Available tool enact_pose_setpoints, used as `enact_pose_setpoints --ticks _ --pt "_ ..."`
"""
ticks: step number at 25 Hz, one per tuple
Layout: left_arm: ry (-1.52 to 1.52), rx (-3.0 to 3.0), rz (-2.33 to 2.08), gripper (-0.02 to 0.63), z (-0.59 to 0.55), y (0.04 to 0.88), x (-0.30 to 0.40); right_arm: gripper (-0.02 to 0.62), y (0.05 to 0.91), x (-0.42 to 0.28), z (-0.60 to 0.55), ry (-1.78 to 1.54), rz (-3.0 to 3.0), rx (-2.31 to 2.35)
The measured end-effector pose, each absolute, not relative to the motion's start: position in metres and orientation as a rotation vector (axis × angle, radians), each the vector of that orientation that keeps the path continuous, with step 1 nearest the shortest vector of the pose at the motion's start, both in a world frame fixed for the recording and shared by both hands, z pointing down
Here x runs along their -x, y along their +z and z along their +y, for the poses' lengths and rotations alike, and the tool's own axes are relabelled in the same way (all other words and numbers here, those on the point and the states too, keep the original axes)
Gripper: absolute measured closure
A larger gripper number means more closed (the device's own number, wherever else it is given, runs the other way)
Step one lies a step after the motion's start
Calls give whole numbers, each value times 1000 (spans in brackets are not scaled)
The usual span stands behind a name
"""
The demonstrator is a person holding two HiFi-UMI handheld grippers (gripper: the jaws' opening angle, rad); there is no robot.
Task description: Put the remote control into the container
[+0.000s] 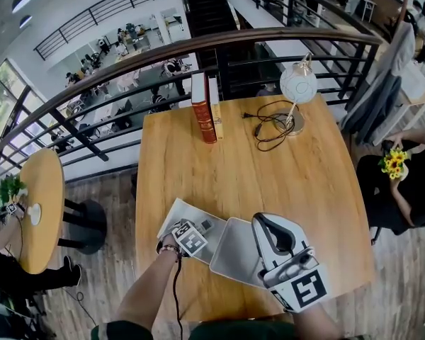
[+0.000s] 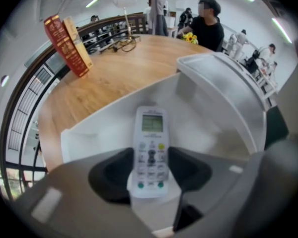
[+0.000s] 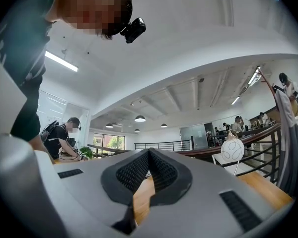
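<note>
At the near edge of the counter (image 1: 198, 176), the remote control (image 2: 150, 143) is pinched at its lower end by the left hand-held gripper (image 2: 150, 171). Its long axis runs straight out from the jaws, screen end far, over the open white container (image 2: 97, 130). A white body, pale green display and rows of buttons are seen. The right hand-held gripper (image 3: 149, 155), pressed together on nothing, is tilted upward.

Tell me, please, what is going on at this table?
A person is working with two hand-held grippers. The left claw is shut on the white remote control, holding it at the open white container on the wooden table, not yet released. The right claw is shut on nothing and points upward.
</note>
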State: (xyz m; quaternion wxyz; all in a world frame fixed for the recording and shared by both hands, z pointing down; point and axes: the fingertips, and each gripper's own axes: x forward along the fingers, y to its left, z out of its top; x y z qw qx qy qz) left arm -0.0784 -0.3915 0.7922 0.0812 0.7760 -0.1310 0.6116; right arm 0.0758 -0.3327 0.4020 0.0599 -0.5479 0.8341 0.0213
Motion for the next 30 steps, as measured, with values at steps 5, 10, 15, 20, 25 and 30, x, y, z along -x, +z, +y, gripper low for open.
enact_pose_setpoints --ticks 5,10,15,20,25,30 --pt "1801 -2343 -378 376 -393 793 79 578 401 -79 -330 70 2520 1657" --pt "1770 -2358 -372 373 -391 792 79 578 398 -83 -325 78 2518 1660" --pt "1716 -2393 -377 371 -385 791 76 578 395 -86 -318 92 2517 1662" --pt "1680 -2425 -399 361 -386 786 74 578 393 -86 -309 101 2526 1663" --pt "1662 -2432 -434 357 -384 778 74 578 390 -86 -300 112 2532 1663" --pt "1661 -2464 -472 357 -382 766 75 578 383 -83 -290 126 2537 1653"
